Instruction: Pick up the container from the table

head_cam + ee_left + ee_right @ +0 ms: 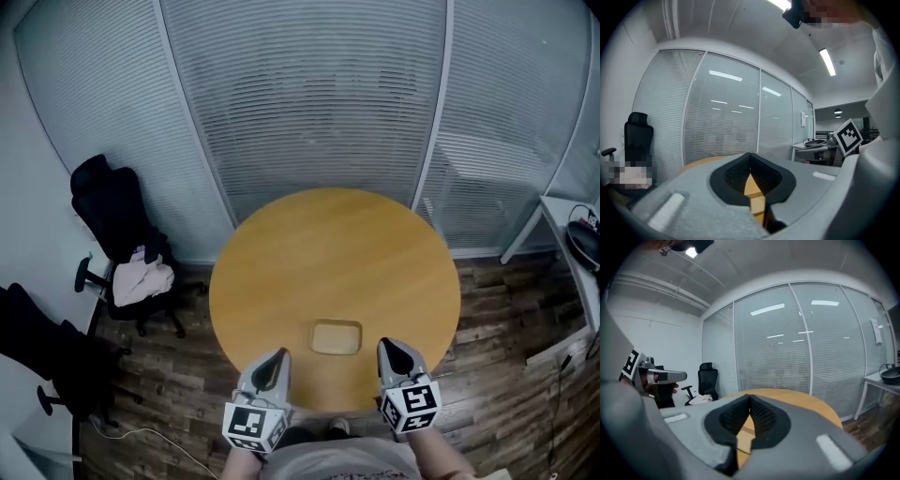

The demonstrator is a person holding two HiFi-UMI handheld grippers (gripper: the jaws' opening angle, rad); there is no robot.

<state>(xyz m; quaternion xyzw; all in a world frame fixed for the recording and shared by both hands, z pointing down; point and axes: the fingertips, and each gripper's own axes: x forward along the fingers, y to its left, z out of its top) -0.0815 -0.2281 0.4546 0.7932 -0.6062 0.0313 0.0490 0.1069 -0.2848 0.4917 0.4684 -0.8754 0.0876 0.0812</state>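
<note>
Head view: the left gripper and right gripper flank the container, which lies between and just ahead of them on the table.
Left gripper view: jaws pressed together, pinching nothing.
Right gripper view: jaws likewise together and empty. The 2 grippers are probably poised to approach.

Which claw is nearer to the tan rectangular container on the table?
Right, narrowly. Right claw: just right of the tan rectangular container; left claw: slightly farther off, to its left.
</note>
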